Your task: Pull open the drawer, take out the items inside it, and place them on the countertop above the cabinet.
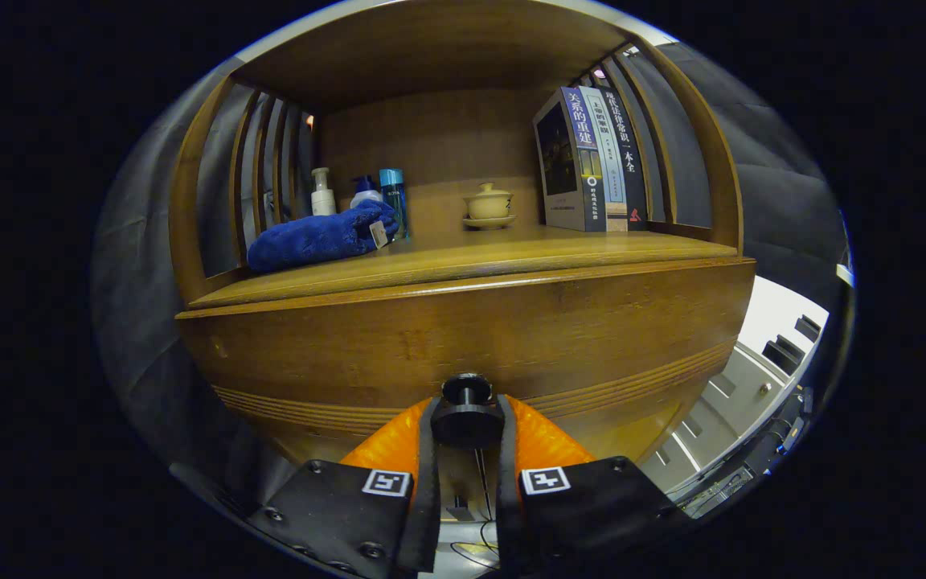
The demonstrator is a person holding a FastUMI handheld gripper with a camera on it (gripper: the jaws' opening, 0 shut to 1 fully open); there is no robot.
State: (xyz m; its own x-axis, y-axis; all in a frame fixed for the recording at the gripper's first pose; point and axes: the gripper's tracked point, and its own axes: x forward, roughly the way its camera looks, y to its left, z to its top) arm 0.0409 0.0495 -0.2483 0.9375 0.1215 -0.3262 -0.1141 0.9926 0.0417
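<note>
The wooden drawer front [463, 338] fills the space just ahead of me, with a round black knob [467, 416] at its lower middle. My gripper [467, 426] has its orange fingers [539, 438] pressed on either side of that knob, shut on it. Above the drawer runs the cabinet's countertop [511, 253], a wooden shelf inside an alcove. I cannot see inside the drawer, and I cannot tell whether it stands ajar.
On the countertop lie a rolled blue towel [318, 237] at the left, bottles [366, 193] behind it, a small lidded cup on a saucer [489, 205] in the middle and upright books [592, 161] at the right. Slatted side walls [262, 173] frame the alcove.
</note>
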